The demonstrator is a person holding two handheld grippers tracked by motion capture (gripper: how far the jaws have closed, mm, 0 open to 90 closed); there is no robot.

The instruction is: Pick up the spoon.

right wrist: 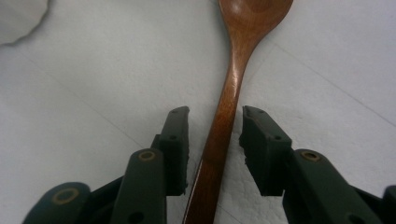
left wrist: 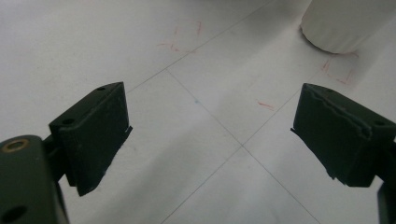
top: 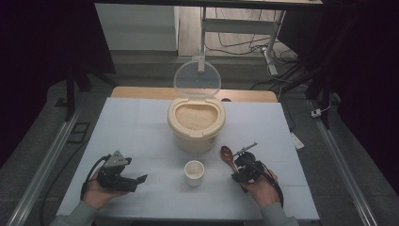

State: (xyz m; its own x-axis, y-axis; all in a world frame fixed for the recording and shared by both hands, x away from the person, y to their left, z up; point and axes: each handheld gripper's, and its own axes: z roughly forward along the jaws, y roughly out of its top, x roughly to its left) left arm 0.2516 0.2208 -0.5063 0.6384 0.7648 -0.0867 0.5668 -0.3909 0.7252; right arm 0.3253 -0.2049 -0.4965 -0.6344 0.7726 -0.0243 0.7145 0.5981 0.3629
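The wooden spoon is a glossy reddish brown. The cup is white, the rice container cream with pale beige grain and a clear lid. The table cover is white with thin grey lines and faint red marks, perhaps pen. Both grippers' jaws are black.

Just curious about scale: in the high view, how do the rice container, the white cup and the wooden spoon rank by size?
1. Round cream plastic rice container, open and full of grains: clearly largest.
2. Small white cup and brown wooden spoon: too alike to rank, since the right gripper covers the spoon's handle.
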